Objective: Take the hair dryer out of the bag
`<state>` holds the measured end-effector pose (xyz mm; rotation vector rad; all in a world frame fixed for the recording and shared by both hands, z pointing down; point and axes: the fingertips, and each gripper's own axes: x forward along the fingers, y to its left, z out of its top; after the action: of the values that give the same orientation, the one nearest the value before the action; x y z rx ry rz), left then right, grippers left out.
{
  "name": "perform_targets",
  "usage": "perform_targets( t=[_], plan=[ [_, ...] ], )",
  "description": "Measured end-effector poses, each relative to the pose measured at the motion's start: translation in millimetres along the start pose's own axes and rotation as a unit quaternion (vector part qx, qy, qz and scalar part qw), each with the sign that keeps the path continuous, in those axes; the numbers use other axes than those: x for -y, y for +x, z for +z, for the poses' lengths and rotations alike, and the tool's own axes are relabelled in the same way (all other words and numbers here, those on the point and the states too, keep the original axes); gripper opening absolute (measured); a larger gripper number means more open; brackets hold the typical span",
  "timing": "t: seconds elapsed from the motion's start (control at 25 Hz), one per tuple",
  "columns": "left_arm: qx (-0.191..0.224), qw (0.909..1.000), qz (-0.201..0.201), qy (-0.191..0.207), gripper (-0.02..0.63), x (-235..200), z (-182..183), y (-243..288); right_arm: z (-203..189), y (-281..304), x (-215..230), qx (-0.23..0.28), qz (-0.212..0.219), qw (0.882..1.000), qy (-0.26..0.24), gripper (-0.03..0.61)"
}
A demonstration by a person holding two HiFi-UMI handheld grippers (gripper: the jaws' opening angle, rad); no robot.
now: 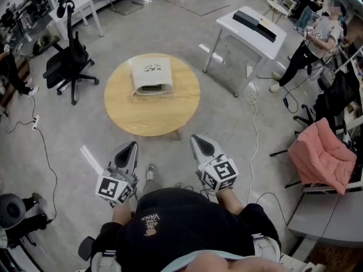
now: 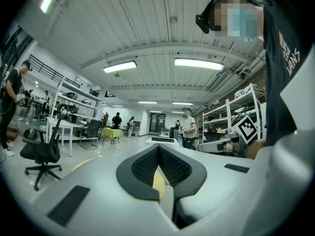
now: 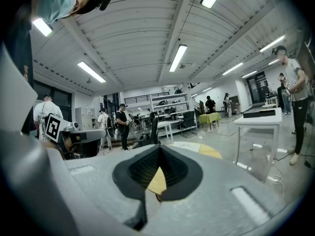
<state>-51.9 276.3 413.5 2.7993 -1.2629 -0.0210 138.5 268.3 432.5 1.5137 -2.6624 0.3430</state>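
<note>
A round pale-wood bench stands on the grey concrete floor. To its left, well apart, is 1 black swivel office chair. To its upper right a white rectangular bench carries a long black flat box. Beyond that stands a person in a grey top. A salmon-pink cloth drapes a seat at the right edge, and a white cable trails over the floor.

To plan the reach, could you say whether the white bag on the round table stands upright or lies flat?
Lying flat: the white printed bag shows its broad face upward on the round wooden table.
</note>
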Motion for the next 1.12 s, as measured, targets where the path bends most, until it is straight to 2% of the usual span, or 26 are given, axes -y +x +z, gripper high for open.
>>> perform_targets(
  t=[0.32,0.52,0.88,1.12],
  plan=[
    [0.008,0.9998,-0.003,-0.018,0.008,6.1,-2.3,-3.4,-1.1,-0.2,-3.0,0.016,0.012,0.999,0.032,-0.003],
    [0.006,0.9996,-0.011,-0.024,0.008,5.2,-4.3,3.9,-0.8,5.6,-0.9,0.012,0.007,1.000,0.024,-0.003],
    [-0.002,0.9991,-0.024,-0.033,0.008,-41.5,-5.5,22.6,3.9,46.1,-3.4,0.012,-0.008,1.000,0.022,-0.002],
    [-0.011,0.9980,-0.050,-0.037,0.008,-82.3,-7.1,40.1,10.4,85.3,-4.1,0.013,-0.023,0.999,0.028,-0.002]
  ],
)
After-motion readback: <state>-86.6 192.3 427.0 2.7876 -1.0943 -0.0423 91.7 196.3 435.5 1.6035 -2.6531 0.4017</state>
